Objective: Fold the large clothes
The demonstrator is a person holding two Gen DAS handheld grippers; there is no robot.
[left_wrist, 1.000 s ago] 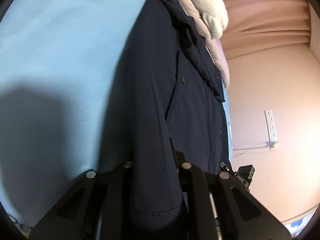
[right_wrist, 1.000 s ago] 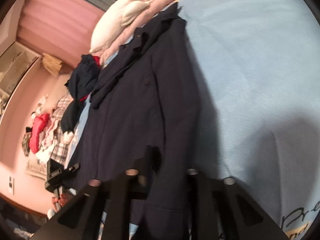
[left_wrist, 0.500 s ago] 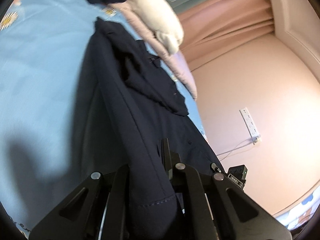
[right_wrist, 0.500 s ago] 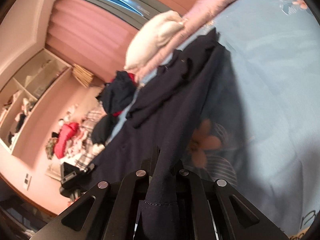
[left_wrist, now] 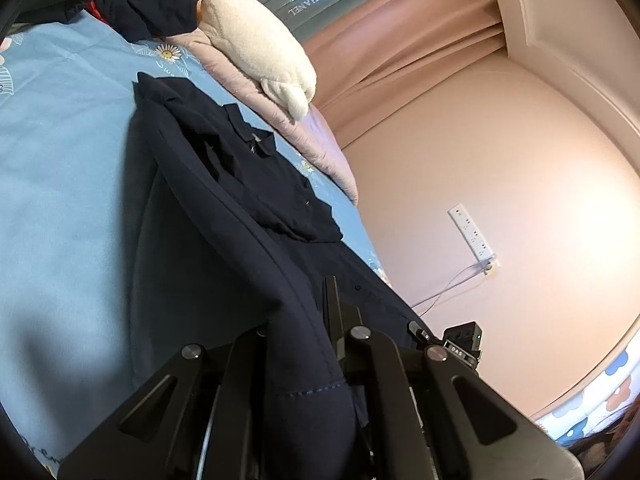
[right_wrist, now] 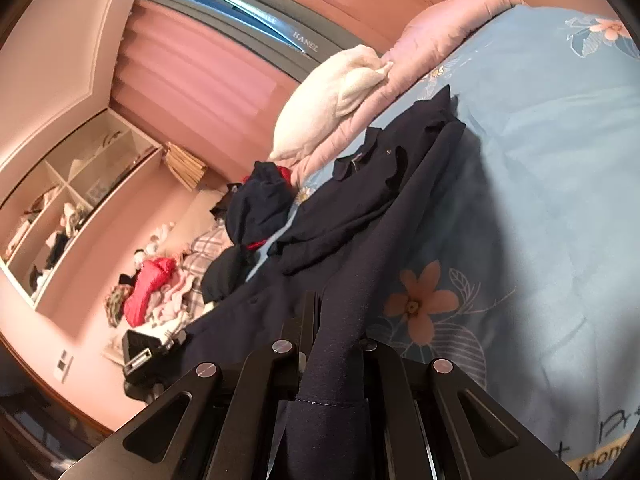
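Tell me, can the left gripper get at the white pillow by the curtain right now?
Probably not. The left gripper is shut on the navy garment, and the white pillow lies beyond it, so it would have to let go first.

Matte black left claw [left_wrist: 316, 320], silver screws, perhaps angular cut-outs

Warm, soft indoor light; sharp frames, dark fisheye-bent edges.

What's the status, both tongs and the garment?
Left tongs shut on dark navy collared garment. Right tongs shut on it too. Hem raised off light blue floral bedsheet. Nothing obstructing.
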